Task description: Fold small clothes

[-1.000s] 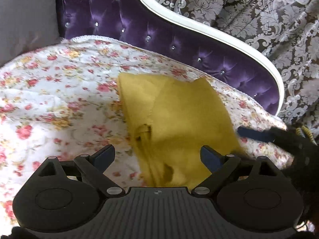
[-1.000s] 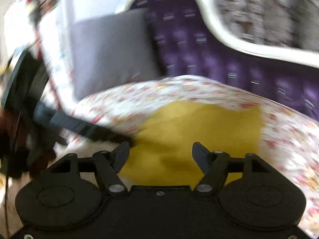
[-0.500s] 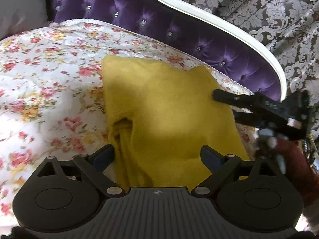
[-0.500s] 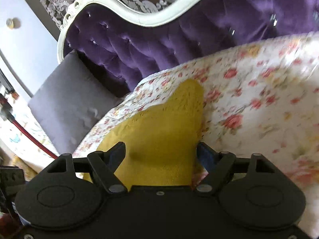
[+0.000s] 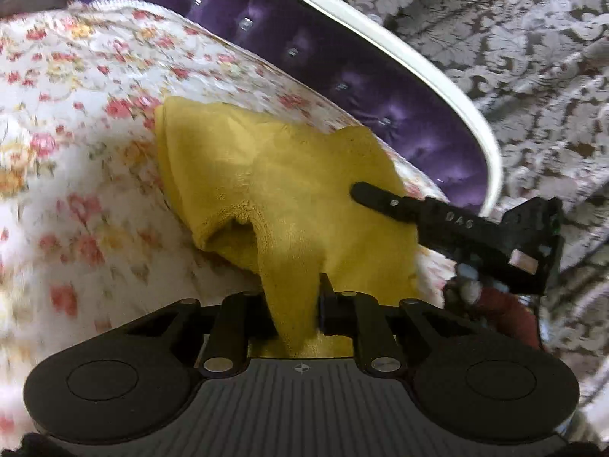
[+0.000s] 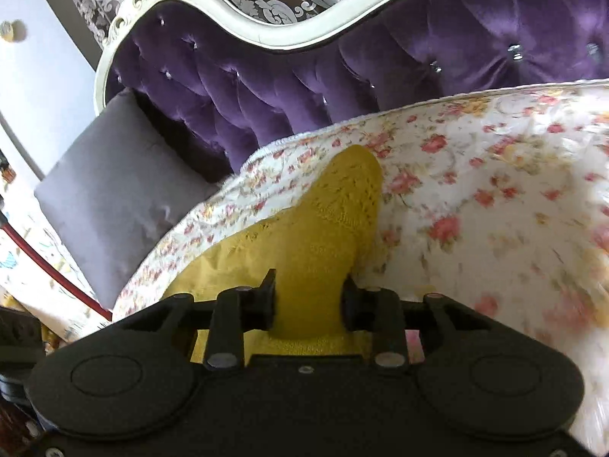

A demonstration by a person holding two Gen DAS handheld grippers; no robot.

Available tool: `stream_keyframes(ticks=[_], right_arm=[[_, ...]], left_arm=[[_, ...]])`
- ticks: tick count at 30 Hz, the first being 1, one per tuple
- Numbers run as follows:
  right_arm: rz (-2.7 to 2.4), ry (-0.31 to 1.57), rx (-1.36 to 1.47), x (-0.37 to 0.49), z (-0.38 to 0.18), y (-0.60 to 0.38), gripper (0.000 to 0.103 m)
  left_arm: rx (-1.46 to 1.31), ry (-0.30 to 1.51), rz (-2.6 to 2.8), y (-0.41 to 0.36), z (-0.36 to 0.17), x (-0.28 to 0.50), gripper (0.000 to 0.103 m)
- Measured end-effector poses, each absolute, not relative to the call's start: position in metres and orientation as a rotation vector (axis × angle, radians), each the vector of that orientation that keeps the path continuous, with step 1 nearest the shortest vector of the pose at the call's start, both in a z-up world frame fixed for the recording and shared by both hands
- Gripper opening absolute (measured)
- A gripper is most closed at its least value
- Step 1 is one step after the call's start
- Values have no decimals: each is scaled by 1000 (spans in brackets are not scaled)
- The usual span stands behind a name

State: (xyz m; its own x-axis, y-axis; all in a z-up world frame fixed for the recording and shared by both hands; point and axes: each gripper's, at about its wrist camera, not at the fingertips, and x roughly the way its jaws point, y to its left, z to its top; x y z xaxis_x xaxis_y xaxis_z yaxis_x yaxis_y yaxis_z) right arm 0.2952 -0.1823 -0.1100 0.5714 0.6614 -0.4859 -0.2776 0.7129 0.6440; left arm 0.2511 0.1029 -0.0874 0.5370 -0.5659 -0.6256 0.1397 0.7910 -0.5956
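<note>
STEP: grasping yellow garment (image 5: 289,190) on floral bedspread (image 5: 76,152) | left gripper (image 5: 291,304): fingers just closing, pinching near hem | right gripper (image 6: 308,299): fingers just closing around opposite edge, pad contact unclear | NEXT: lift both edges together, fold toward purple headboard (image 6: 342,76).

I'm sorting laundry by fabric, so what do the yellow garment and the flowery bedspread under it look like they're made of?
Yellow garment: looks like a soft matte knit, perhaps wool or acrylic; knit loops and lacy openwork show in the right wrist view. Flowery bedspread: seems to be a printed woven cloth, maybe cotton, matte, with a corded white edge; blur hides the weave.
</note>
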Motion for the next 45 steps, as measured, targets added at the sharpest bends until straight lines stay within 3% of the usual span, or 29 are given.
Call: stream_keyframes(ticks=[5, 11, 15, 19, 24, 27, 30, 33, 40, 45], right_arm=[[550, 847, 514, 233, -94, -184, 42], [533, 915, 533, 148, -81, -188, 43], [480, 912, 455, 111, -77, -184, 51], [331, 865, 305, 92, -81, -186, 68], [291, 811, 313, 81, -72, -188, 69], [299, 697, 299, 67, -53, -192, 70], [241, 642, 224, 71, -46, -192, 70], [208, 656, 188, 90, -52, -191, 70], [226, 706, 88, 113, -69, -168, 70], [188, 728, 40, 130, -93, -163, 76]], left_arm=[[-504, 972, -525, 89, -63, 196, 16], [-490, 1065, -589, 85, -73, 122, 17], [-404, 1087, -536, 84, -86, 88, 19], [-370, 1025, -486, 93, -86, 65, 21], [-215, 992, -442, 90, -66, 42, 21], [-70, 824, -440, 82, -29, 27, 21], [53, 652, -407, 65, -8, 34, 34], [105, 600, -390, 43, -12, 69, 36], [173, 707, -286, 19, -65, 138, 36], [160, 728, -233, 43, -86, 153, 44]])
